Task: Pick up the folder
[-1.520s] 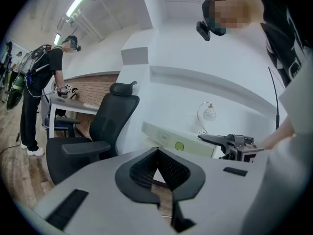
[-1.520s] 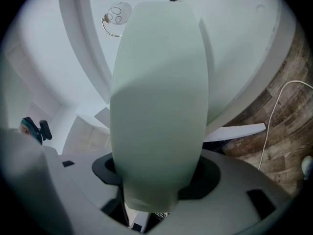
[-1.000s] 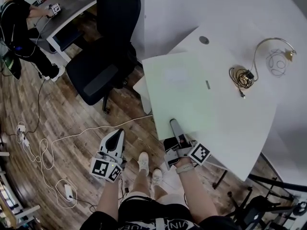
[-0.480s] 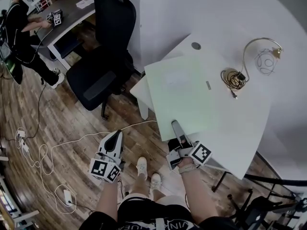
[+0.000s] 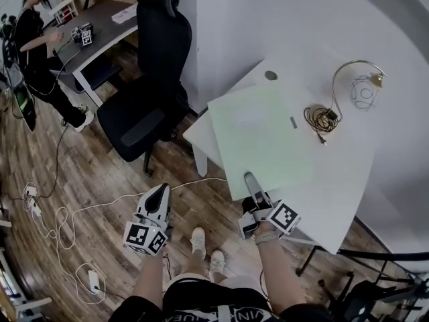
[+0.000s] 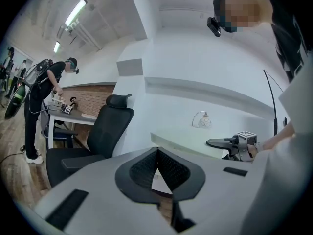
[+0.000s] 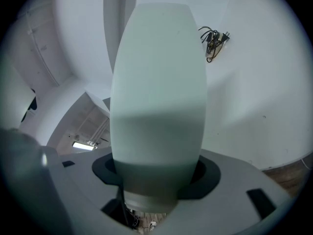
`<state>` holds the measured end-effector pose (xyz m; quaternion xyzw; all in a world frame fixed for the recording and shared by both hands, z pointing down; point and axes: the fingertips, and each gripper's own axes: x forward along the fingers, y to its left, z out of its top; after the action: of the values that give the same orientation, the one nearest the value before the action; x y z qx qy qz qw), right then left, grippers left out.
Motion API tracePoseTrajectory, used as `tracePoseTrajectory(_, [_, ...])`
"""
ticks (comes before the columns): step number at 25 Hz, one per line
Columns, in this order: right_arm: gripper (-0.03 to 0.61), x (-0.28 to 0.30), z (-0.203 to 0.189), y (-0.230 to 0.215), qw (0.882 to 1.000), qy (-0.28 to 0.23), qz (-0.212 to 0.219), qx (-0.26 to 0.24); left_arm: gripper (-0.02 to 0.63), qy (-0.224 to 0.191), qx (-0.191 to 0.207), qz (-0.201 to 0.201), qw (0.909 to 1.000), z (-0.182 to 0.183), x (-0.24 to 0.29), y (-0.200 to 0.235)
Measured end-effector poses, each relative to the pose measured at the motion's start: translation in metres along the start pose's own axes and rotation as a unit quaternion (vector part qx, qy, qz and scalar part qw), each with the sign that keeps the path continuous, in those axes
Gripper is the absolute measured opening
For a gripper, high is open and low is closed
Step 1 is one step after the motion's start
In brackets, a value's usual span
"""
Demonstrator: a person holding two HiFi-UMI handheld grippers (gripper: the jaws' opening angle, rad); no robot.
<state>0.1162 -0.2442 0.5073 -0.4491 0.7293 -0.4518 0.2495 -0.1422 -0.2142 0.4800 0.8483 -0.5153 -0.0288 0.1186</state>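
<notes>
The pale green folder (image 5: pixel 258 136) hangs a little above the white table (image 5: pixel 338 180), its left part reaching past the table's edge over the floor. My right gripper (image 5: pixel 251 181) is shut on the middle of its near edge, one jaw lying on top of the sheet. In the right gripper view the folder (image 7: pixel 159 82) runs straight out from between the jaws of the right gripper (image 7: pixel 156 180). My left gripper (image 5: pixel 159 193) is held over the wooden floor left of the table, shut and holding nothing; its own view shows the left gripper (image 6: pixel 157 153) with pads together.
A gold lamp (image 5: pixel 365 86) and a coiled black cable (image 5: pixel 322 119) lie on the table beyond the folder. A black office chair (image 5: pixel 151 79) stands left of the table. A person (image 5: pixel 33 45) works at a dark desk far left. White cords (image 5: pixel 60 213) trail over the floor.
The right gripper has lifted the folder slightly and rolled it a little. The left gripper has risen a bit beside it, still shut.
</notes>
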Motion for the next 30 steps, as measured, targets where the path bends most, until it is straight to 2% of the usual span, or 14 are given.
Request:
tracePoseTrajectory(1, [0.291,0.004,0.003,0.010,1.000,-0.001,0.029,-0.012,0.012,0.000,-0.001,0.001,1.0000,0.003,0.000,-0.001])
tracePoseTrajectory(3, [0.291,0.005,0.008,0.021,0.998,-0.002,0.054,-0.027,0.012,-0.002,0.002,0.000,1.0000,0.006,-0.001,-0.002])
tracePoseTrajectory(12, [0.291,-0.011,0.023,0.041,0.996,-0.003,0.065,-0.058,0.012,-0.012,0.012,-0.005,0.9998,0.018,-0.009,-0.008])
tracePoseTrajectory(21, [0.291,-0.030,0.029,0.039,0.995,0.003,0.027,-0.092,0.012,-0.014,0.016,-0.002,0.9998,0.026,-0.014,-0.015])
tracePoseTrajectory(24, [0.291,-0.039,0.034,0.028,0.994,0.006,-0.010,-0.112,0.012,-0.018,0.017,-0.001,0.9997,0.030,-0.016,-0.016])
tracePoseTrajectory(30, [0.291,-0.045,0.040,0.038,0.989,0.008,-0.007,-0.146,0.012,-0.019,0.018,0.009,0.9996,0.037,-0.021,-0.014])
